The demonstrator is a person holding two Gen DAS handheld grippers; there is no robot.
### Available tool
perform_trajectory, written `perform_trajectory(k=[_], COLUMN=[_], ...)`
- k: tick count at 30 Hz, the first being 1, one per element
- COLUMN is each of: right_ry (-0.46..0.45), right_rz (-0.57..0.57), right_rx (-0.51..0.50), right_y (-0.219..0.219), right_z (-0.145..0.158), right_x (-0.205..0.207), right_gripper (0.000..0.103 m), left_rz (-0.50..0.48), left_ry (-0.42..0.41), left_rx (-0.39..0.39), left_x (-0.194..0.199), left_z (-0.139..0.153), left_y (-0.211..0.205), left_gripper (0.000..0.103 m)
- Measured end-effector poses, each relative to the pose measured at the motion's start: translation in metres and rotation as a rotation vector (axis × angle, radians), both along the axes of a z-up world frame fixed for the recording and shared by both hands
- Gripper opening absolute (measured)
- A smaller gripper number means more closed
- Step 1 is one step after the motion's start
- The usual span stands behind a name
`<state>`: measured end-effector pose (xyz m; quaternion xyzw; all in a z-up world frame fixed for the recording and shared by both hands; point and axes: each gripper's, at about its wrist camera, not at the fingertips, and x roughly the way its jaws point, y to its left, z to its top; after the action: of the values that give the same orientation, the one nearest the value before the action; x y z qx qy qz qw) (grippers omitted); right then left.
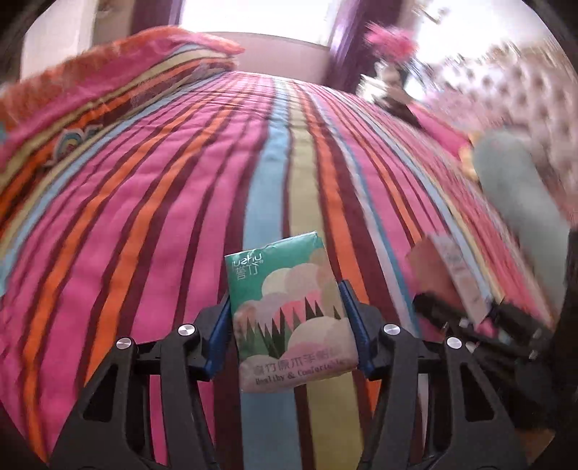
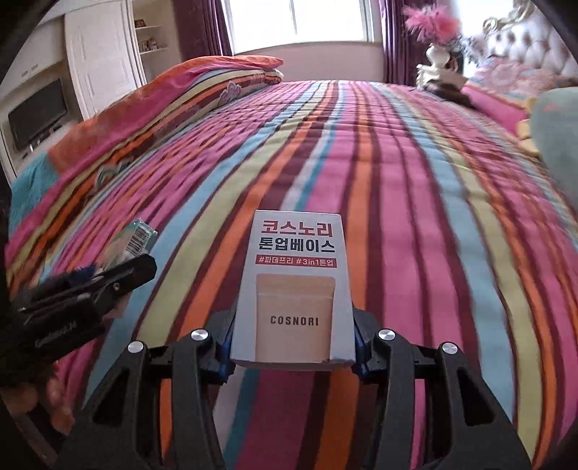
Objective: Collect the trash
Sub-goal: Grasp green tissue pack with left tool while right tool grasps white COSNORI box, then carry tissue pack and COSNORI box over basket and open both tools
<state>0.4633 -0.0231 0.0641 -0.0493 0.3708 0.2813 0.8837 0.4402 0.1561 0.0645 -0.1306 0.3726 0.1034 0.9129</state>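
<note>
My left tool (image 1: 290, 321) is clamped on a green tissue pack (image 1: 289, 311), held above the striped bed (image 1: 162, 180). My right tool (image 2: 292, 347) grips a white COSNORI box (image 2: 296, 289) over the same bed. I see each tool at the edge of the other's view.

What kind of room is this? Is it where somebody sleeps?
Yes, almost surely a bedroom. A big bed with a striped bedspread fills the view, with a tufted headboard at its right side. A curtained window and a white wardrobe stand behind.
</note>
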Motion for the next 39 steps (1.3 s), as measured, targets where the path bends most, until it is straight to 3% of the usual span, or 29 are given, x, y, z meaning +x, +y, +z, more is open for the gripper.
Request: perform_trajectory(k=[2, 5, 13, 20, 23, 27, 33, 35, 39], right_ry=[0.005, 0.001, -0.062, -0.027, 0.031, 0.168, 0.490, 0.525, 0.581], right_rz=[-0.024, -0.044, -0.030, 0.011, 0.048, 0.089, 0.137, 0.139, 0.144], right_rx=[0.011, 0.041, 0.070, 0.100, 0.086, 0.006, -0.034, -0.091, -0.132], right_y=[-0.022, -0.053, -0.115, -0.133, -0.139, -0.144, -0.130, -0.119, -0.104], right_z=[0.001, 0.008, 0.028, 0.002, -0.019, -0.066, -0.153, -0.175, -0.202], right_x=[-0.048, -0.119, -0.298, -0.395, -0.429, -0.454, -0.442, -0.432, -0.417], right_gripper=[0.046, 0.046, 0.046, 0.046, 0.046, 0.046, 0.046, 0.046, 0.046], left_rz=[-0.047, -0.090, -0.214, -0.291, -0.322, -0.328, -0.422, -0.470, -0.534], left_ry=[0.018, 0.021, -0.018, 0.012, 0.063, 0.211, 0.462, 0.534, 0.583], left_rx=[0.057, 0.052, 0.126, 0.188, 0.173, 0.127, 0.045, 0.057, 0.029], left_x=[-0.047, -0.114, -0.283, -0.388, -0.432, -0.476, -0.480, -0.473, -0.460], left_z=[0.002, 0.008, 0.020, -0.006, -0.033, -0.089, -0.178, -0.204, -0.224], left_y=[-0.027, -0.057, -0.135, -0.170, -0.171, -0.167, -0.192, -0.206, -0.216], left_gripper=[0.054, 0.054, 0.054, 0.054, 0.054, 0.054, 0.054, 0.054, 0.055])
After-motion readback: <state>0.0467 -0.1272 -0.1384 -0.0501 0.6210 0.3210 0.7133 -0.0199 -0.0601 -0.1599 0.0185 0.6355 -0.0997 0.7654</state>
